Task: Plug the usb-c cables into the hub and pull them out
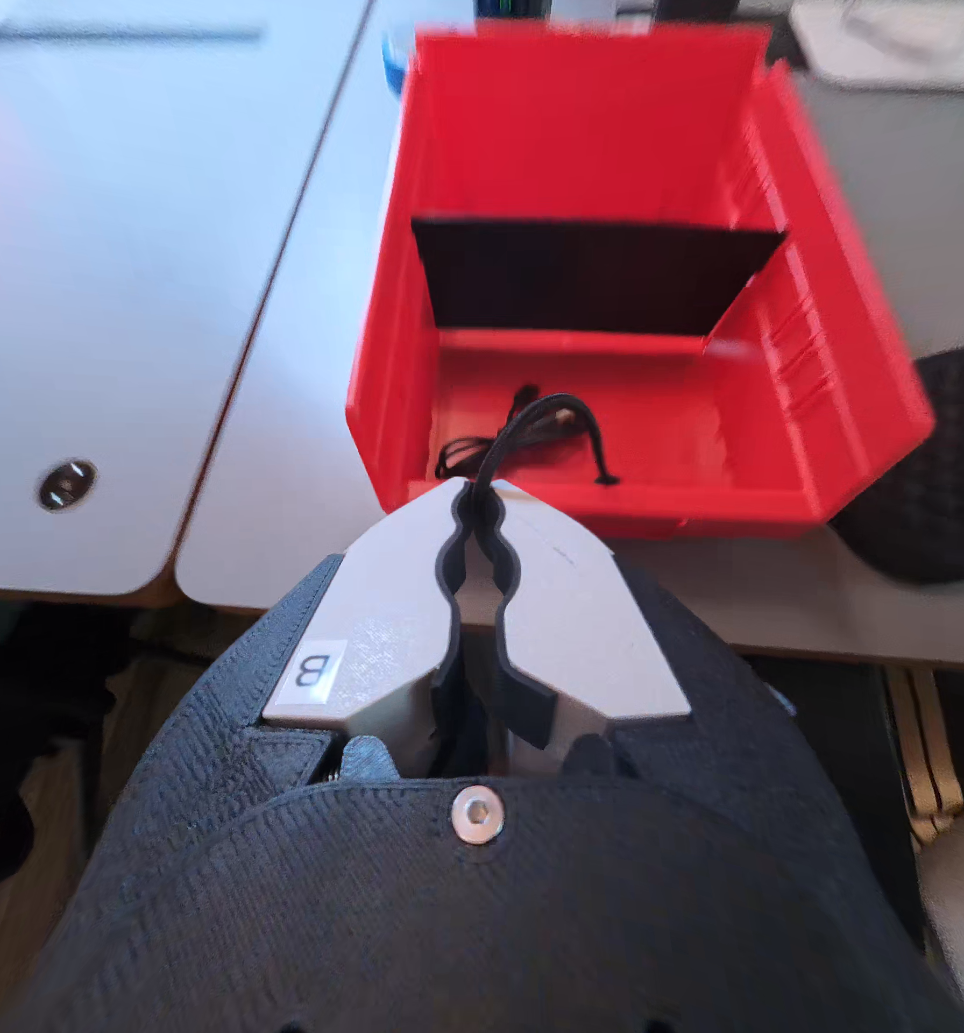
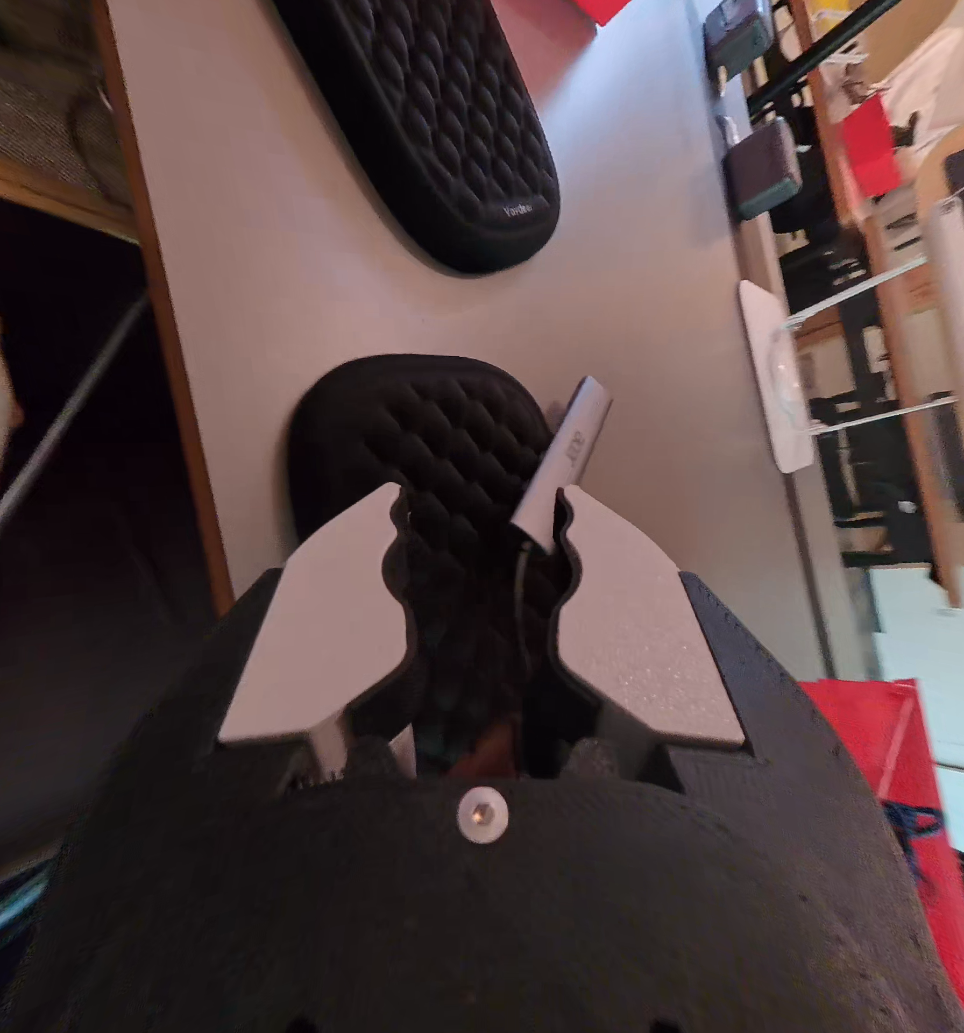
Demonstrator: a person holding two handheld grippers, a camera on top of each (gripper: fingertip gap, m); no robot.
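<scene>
I'm pinching the black cable (image 1: 530,425) w/ left gripper (image 1: 477,494) over red bin (image 1: 580,140) near counter's front edge; right gripper (image 2: 480,492) jaws apart, hub (image 2: 561,464) leaning loose inside — could slip.

A pale grey tabletop with a wood-coloured edge (image 1: 278,391) carries an open red plastic bin with a black divider (image 1: 837,402), a long black quilted wrist pad (image 2: 435,128) and a shorter black quilted pad (image 2: 412,425).
</scene>
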